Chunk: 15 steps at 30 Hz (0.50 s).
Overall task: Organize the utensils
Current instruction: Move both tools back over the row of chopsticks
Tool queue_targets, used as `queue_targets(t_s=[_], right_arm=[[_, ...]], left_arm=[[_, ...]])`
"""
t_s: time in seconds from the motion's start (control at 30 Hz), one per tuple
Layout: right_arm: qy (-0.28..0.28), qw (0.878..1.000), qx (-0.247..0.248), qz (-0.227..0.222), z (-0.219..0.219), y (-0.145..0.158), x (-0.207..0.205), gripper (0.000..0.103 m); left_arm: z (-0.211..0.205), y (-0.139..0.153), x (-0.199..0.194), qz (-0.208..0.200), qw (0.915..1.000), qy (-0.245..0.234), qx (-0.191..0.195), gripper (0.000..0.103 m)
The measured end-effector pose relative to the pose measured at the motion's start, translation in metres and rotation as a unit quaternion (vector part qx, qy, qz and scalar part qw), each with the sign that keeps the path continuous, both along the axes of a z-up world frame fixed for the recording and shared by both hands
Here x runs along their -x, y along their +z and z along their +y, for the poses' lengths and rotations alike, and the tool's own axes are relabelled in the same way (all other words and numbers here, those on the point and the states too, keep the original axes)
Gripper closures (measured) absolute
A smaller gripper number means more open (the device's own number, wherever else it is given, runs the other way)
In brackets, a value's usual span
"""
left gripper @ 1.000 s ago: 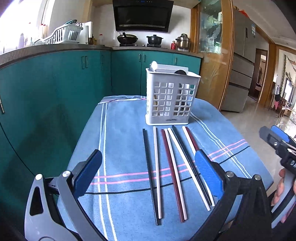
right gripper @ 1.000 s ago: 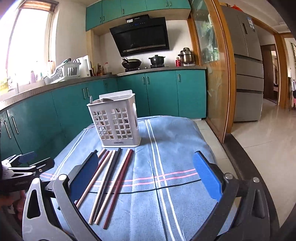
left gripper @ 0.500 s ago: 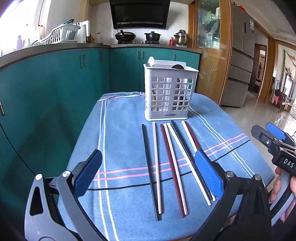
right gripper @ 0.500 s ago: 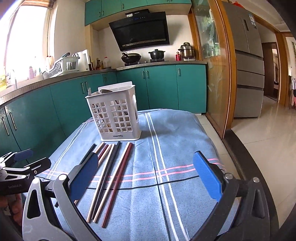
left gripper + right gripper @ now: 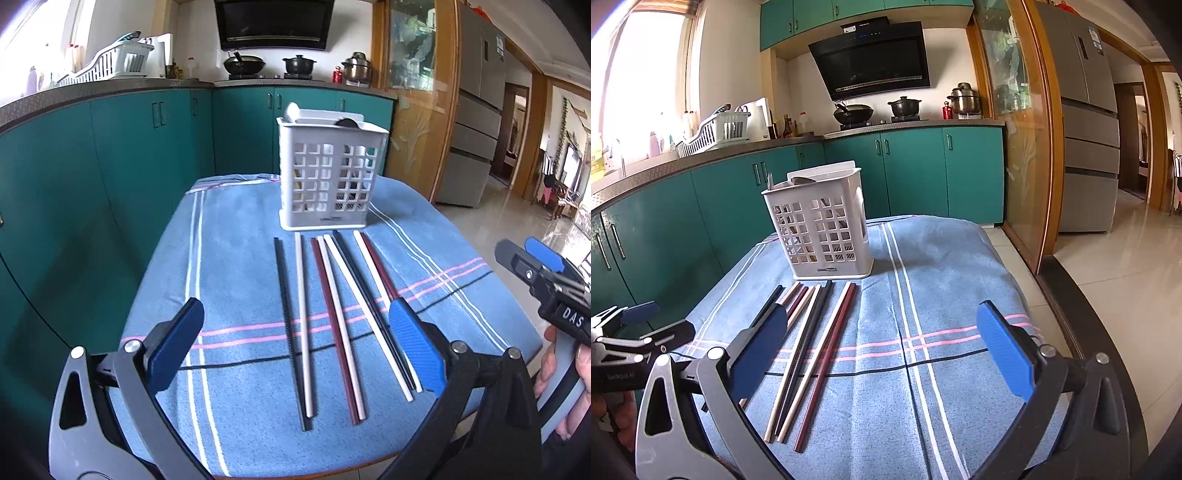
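Nearby, basket (image 5: 328,177) beyond chopsticks (image 5: 334,306).

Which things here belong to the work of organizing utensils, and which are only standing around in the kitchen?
For the job:
- chopsticks lying in a row on the cloth
- white basket behind them, already holding some utensils
- left gripper and right gripper, both open and empty

Just around:
- blue striped cloth
- wok and pots on the stove
- dish rack
- fridge

Home kitchen around me, teal cabinets (image 5: 912,170) under a dark counter, black range hood (image 5: 875,59) over a wok (image 5: 854,112) and pot (image 5: 905,106), dish rack (image 5: 714,133) by the window, steel fridge (image 5: 1082,122) beyond.
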State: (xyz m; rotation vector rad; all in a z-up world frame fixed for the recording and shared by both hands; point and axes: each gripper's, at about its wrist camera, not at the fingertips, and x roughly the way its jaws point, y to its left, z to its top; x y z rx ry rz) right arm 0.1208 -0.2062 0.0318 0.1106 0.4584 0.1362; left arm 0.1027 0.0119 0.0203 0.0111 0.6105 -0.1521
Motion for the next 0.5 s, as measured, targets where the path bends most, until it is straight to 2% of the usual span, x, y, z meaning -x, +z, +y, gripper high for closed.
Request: queue_targets(t_s=[0.23,0.37,0.5], right_arm=[[0.001,1.0,0.004,0.002,0.001,0.001,-0.002,0.003],[-0.007,1.0,0.008,0.007,0.001,0.0,-0.005,0.003],[-0.009,1.0,-0.006,0.025,-0.003,-0.002,-0.012,0.003]], left_arm=[[0.006,-0.006,-0.012,0.012,0.9999,0.008,0.002,0.004],[0.017,-0.006,-0.034,0.022,0.9992,0.033,0.002,0.005],[0.023,0.003,-0.069,0.038,0.9982,0.046,0.0,0.016]])
